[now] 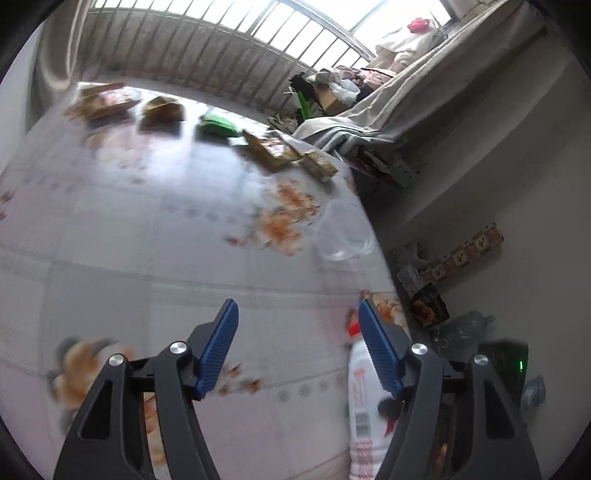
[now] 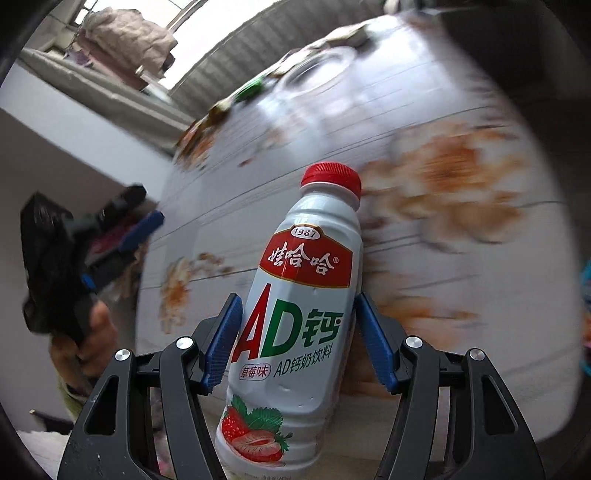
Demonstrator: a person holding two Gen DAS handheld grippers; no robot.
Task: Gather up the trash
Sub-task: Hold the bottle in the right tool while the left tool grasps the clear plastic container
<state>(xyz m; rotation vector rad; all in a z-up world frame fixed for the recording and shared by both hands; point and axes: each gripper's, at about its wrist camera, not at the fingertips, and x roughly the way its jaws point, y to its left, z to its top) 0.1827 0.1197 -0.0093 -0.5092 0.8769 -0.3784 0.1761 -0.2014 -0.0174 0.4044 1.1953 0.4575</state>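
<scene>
A table (image 1: 147, 221) under a pale cloth with orange flower prints is filling both views, with a barred window (image 1: 258, 22) glowing behind it. Along the far edge, brown packets (image 1: 103, 101), a green wrapper (image 1: 218, 125) and a few small boxes (image 1: 273, 149) are lying in a row. A clear plastic cup (image 1: 341, 230) is resting near the table's right edge.

The right gripper (image 2: 295, 332) is holding a white bottle (image 2: 295, 325) with a red cap, its blue pads pressing on both sides of the label above the strawberry picture. In the left wrist view the same bottle is showing just behind the right-hand finger.

The left gripper (image 1: 297, 347) is hanging over the cloth with its jaws standing wide and nothing between them. In the right wrist view, a hand (image 2: 88, 339) is gripping its handle at the left.
</scene>
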